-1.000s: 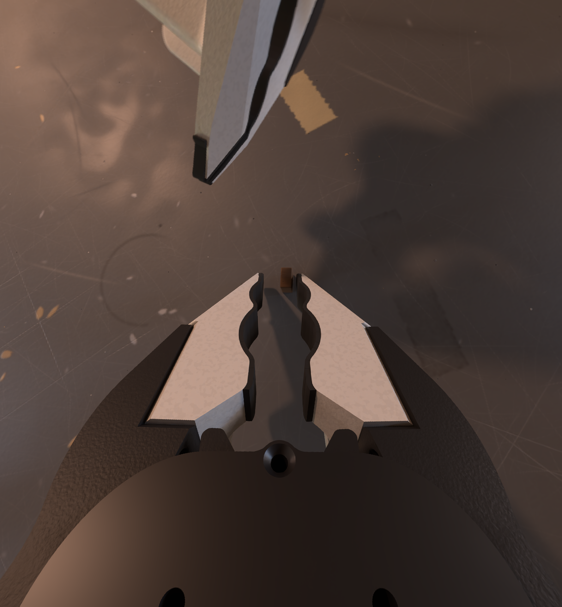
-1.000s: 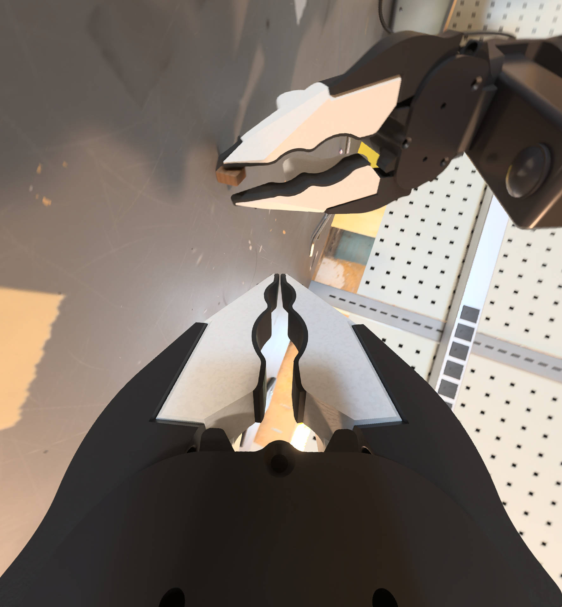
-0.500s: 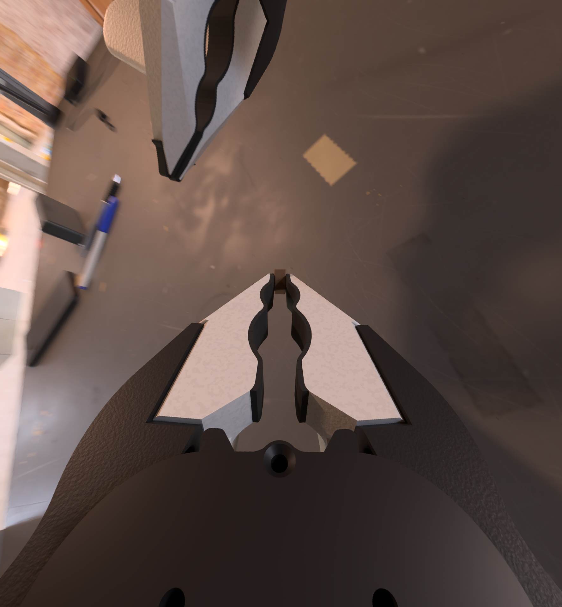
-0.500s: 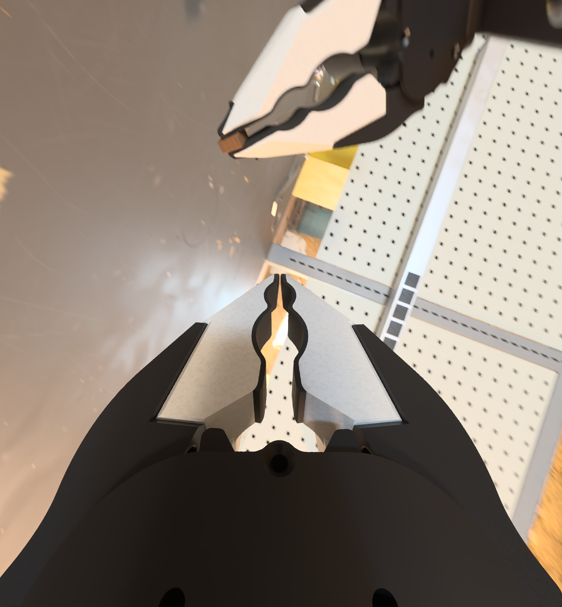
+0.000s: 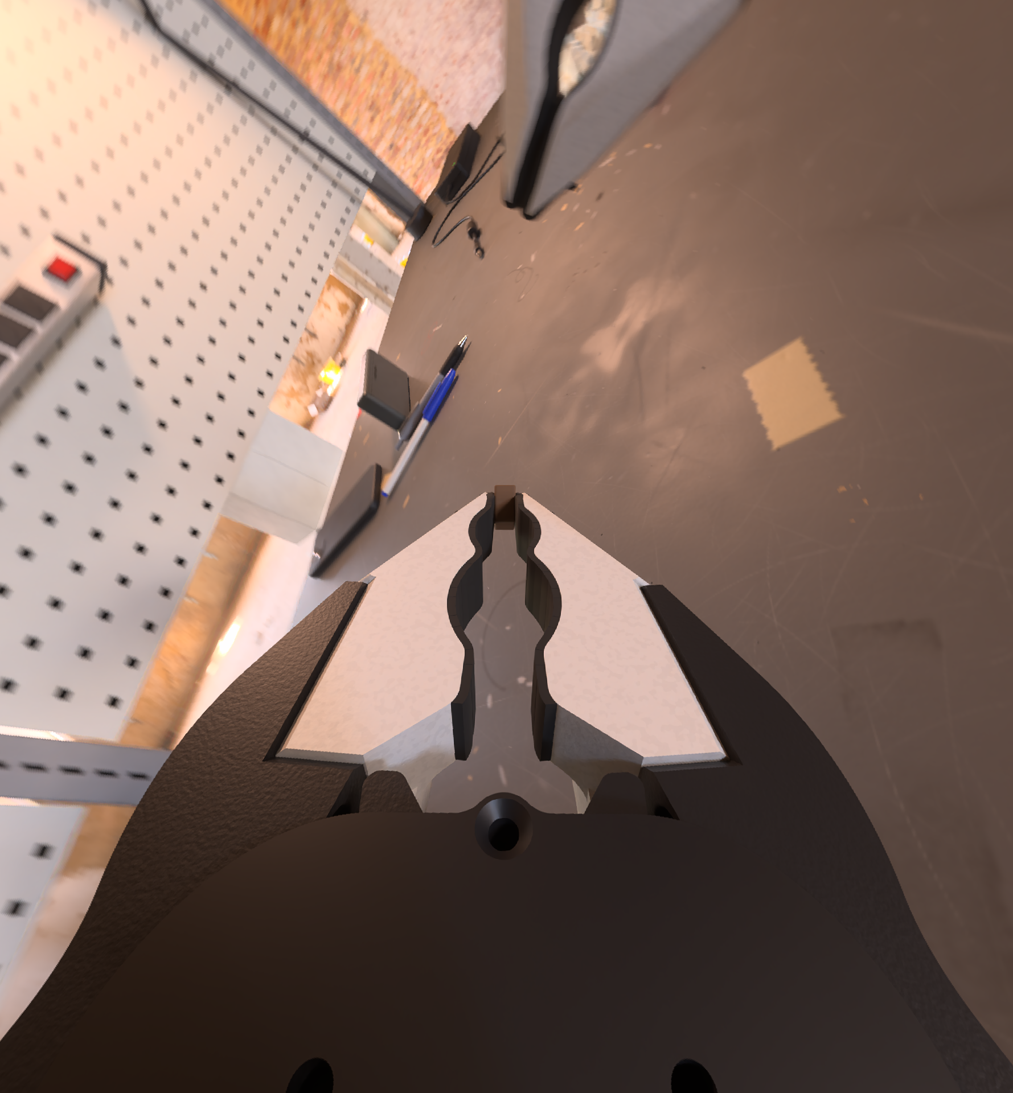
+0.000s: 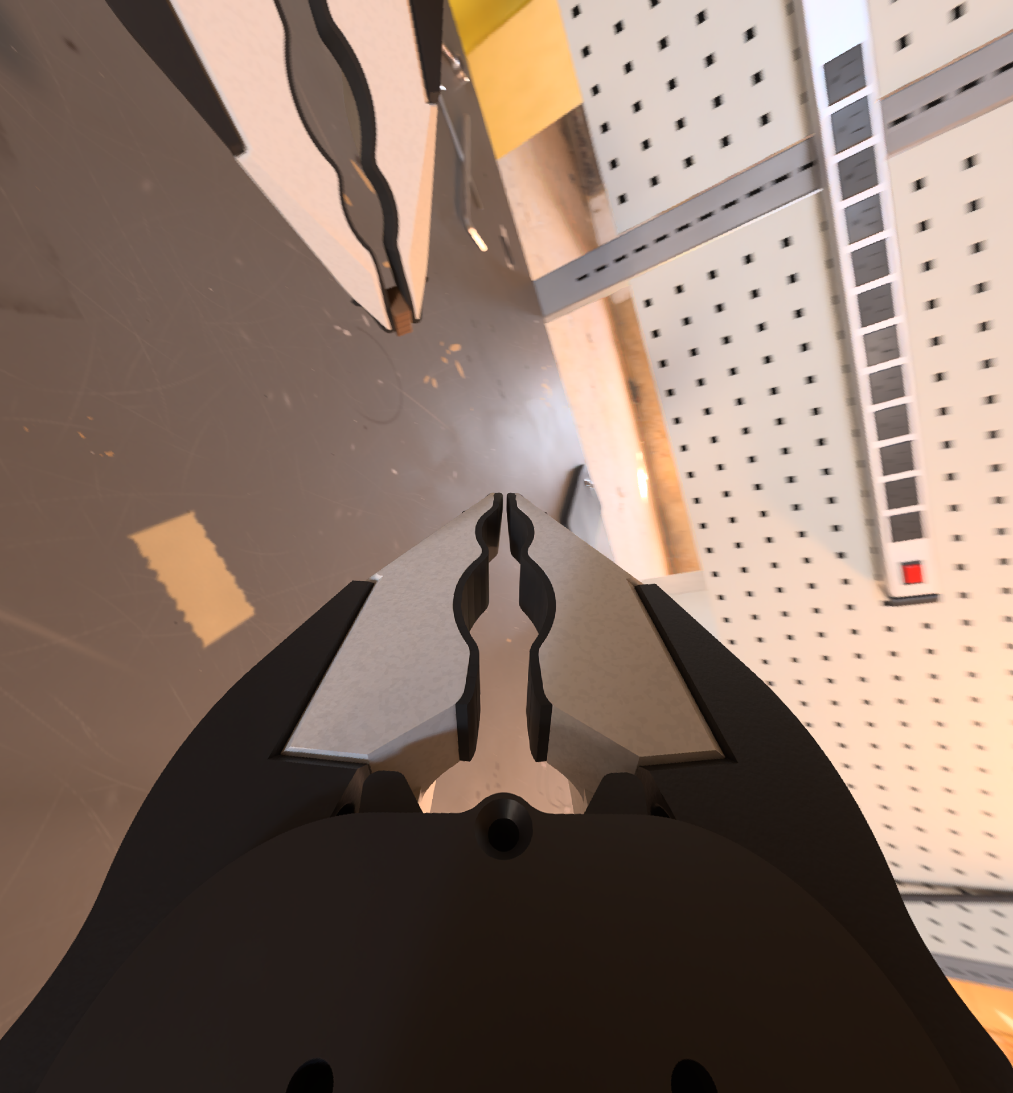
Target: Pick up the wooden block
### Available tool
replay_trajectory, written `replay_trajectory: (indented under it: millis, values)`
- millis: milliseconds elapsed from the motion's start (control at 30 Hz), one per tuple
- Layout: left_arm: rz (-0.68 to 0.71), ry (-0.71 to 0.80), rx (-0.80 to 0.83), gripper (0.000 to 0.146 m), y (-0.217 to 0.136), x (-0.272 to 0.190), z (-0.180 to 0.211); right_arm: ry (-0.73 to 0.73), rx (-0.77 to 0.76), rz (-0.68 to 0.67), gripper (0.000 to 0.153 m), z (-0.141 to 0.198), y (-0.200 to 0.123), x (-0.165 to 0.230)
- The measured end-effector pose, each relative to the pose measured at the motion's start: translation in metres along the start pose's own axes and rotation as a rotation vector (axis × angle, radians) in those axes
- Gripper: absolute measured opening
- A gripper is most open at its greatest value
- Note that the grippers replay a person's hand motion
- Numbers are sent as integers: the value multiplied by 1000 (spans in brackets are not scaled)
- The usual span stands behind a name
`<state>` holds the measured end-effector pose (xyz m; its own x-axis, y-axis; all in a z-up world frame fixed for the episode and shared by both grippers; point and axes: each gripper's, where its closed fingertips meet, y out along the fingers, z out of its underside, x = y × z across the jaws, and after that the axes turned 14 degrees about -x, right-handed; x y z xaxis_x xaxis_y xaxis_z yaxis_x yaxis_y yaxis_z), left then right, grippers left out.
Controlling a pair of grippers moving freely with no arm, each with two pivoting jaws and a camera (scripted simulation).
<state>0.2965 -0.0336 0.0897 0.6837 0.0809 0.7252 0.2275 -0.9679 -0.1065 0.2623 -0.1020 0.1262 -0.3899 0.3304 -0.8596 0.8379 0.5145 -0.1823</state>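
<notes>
A small brown wooden block [image 5: 504, 506] is pinched between the tips of my left gripper [image 5: 504, 503], which is shut on it and holds it up off the dark tabletop. In the right wrist view the same block [image 6: 400, 312] shows at the tip of the left gripper [image 6: 398, 316], upper left, clear of the table. My right gripper [image 6: 504, 498] is shut and empty, above the table near its edge. In the left wrist view the right gripper [image 5: 542, 195] hangs at the top, tips together.
The scratched dark table [image 5: 788, 591] carries a tan square patch [image 5: 791, 393], pens [image 5: 427, 408], two dark flat boxes [image 5: 385, 387] and a white box [image 5: 285, 476] along its edge. A white pegboard wall [image 6: 847, 532] with a power strip [image 6: 873, 331] stands behind.
My left gripper closed on the block, then lifted and tilted with it; the view swung toward the pegboard wall. The right gripper stayed shut and turned as well.
</notes>
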Motion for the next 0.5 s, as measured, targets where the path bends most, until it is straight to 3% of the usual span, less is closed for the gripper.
replay_trajectory:
  millis: [100,300,500]
  values:
    - [53,178,-12,6,-2,-11,-9,-155,-12,84,1,-9,-18,-11]
    - [302,361,-258,6,-16,-33,-67,-733,-82,109,1,-43,-49,-39]
    - [576,161,-502,6,-44,-27,-139,-892,-248,-17,1,-78,-63,-54]
